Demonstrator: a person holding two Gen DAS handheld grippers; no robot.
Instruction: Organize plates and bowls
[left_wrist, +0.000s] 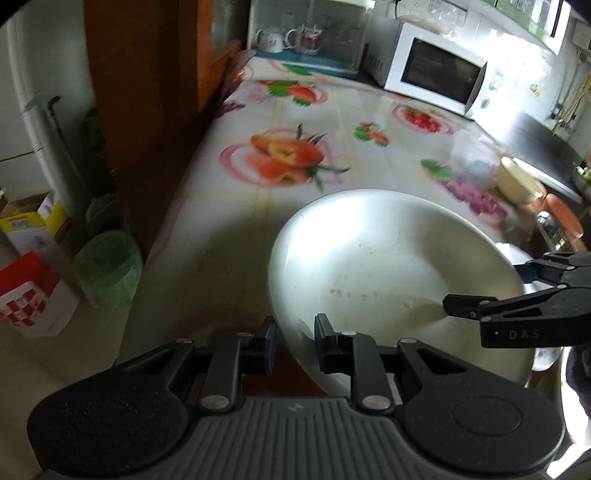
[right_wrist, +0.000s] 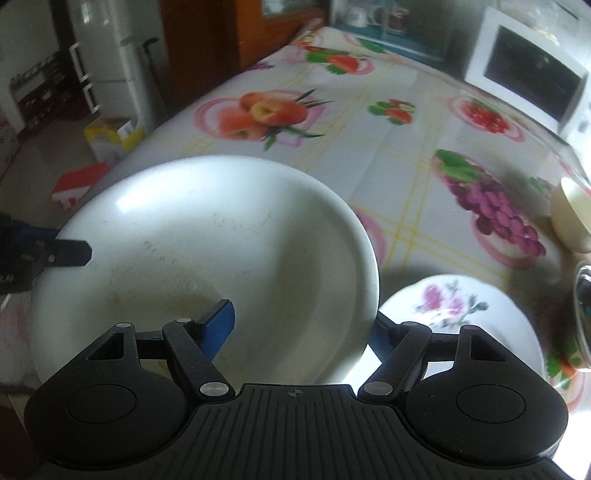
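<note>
A: I've got the big white bowl (left_wrist: 388, 266) carried over the bench (left_wrist: 288, 118), left gripper (left_wrist: 293, 341) with its jaws clamped on the rim at six o'clock, right gripper (right_wrist: 301, 321) straddling the wall opposite.

B: Right jaws pressing?

A: I reckon so. Keep both level; floral plate (right_wrist: 461, 314) sits at four o'clock.

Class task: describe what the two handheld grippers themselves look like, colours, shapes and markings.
The left gripper and right gripper are black plastic: ribbed grey-black body, round side discs, linkage bars with silver rivets, blue finger pads. One finger bears pale letters, seemingly "DAS".
</note>
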